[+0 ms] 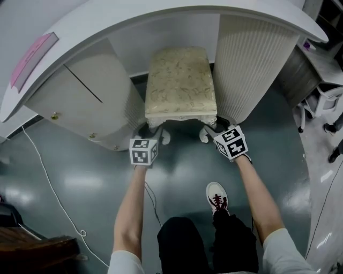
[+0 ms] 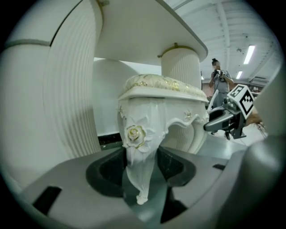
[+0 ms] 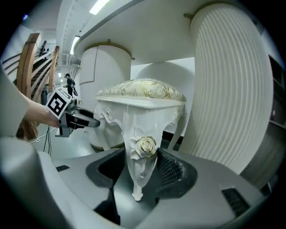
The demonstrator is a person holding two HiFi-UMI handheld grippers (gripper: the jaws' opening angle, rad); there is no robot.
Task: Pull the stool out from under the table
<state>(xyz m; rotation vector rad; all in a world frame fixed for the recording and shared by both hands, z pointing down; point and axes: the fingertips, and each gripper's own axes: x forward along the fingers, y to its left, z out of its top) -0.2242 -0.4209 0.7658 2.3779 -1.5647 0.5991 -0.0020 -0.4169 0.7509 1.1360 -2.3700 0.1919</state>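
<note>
The cream cushioned stool (image 1: 181, 85) sits at upper centre of the head view, between the ribbed pedestals (image 1: 252, 59) of the white curved desk (image 1: 161, 21). The left claw (image 1: 154, 132) clamps its lower-left carved leg (image 2: 138, 152). The right claw (image 1: 210, 132) clamps the lower-right carved leg (image 3: 142, 156).

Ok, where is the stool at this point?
In the head view the stool is centre frame, standing in the recess of the table between its ribbed pedestals, front legs toward the person.
</note>
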